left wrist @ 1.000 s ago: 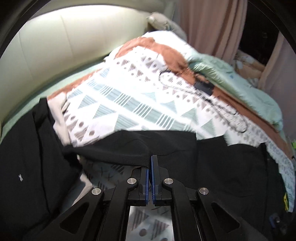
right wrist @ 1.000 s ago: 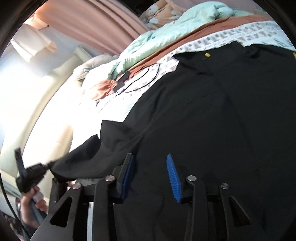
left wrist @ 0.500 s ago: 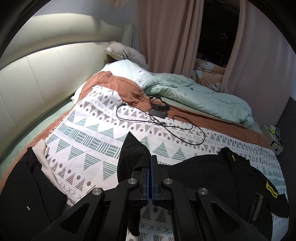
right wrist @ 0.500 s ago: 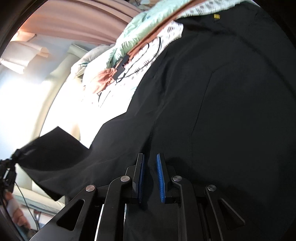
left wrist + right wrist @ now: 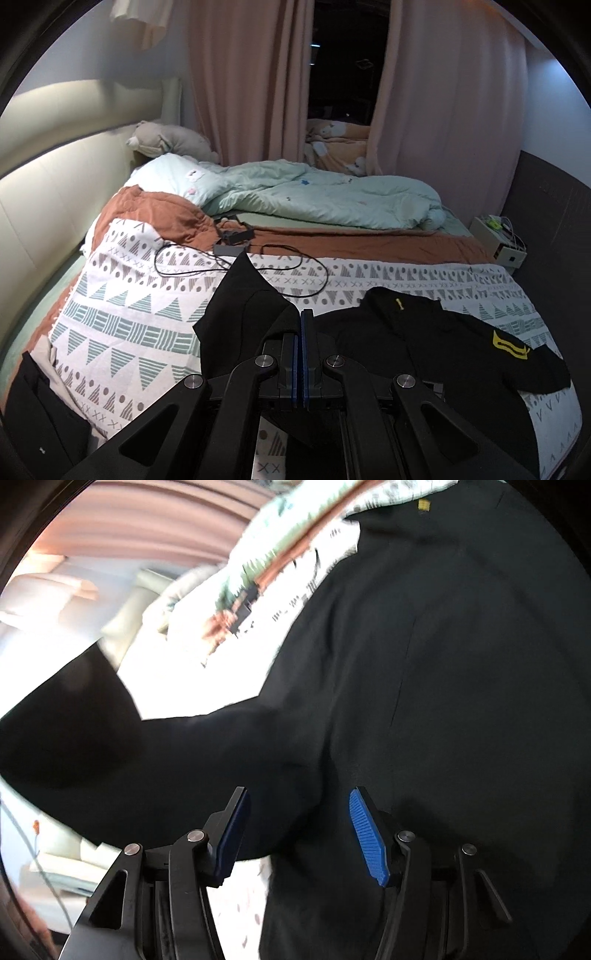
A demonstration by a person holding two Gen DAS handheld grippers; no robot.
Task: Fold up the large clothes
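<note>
A black shirt (image 5: 424, 339) with a yellow sleeve patch (image 5: 509, 345) lies on the patterned blanket (image 5: 147, 302). My left gripper (image 5: 301, 314) is shut on its left sleeve (image 5: 243, 306) and holds it up off the bed. In the right wrist view the shirt's body (image 5: 461, 701) fills the frame, and the lifted sleeve (image 5: 74, 731) stretches off to the left. My right gripper (image 5: 299, 794) hovers close over the shirt near the armpit. Its jaws are opening, with black cloth under the gap and the pads (image 5: 369, 838) clear of it.
A black cable and charger (image 5: 236, 236) lie on the blanket beyond the sleeve. A mint duvet (image 5: 325, 195) is bunched at the far side, before pink curtains. Another dark garment (image 5: 33, 406) sits at the lower left. A padded headboard (image 5: 55, 192) runs along the left; a white box (image 5: 498, 243) stands right.
My left gripper has risen and swung with the sleeve, lifting it off the bed. My right gripper sank toward the shirt, narrowed its jaws, then spread them wide.
</note>
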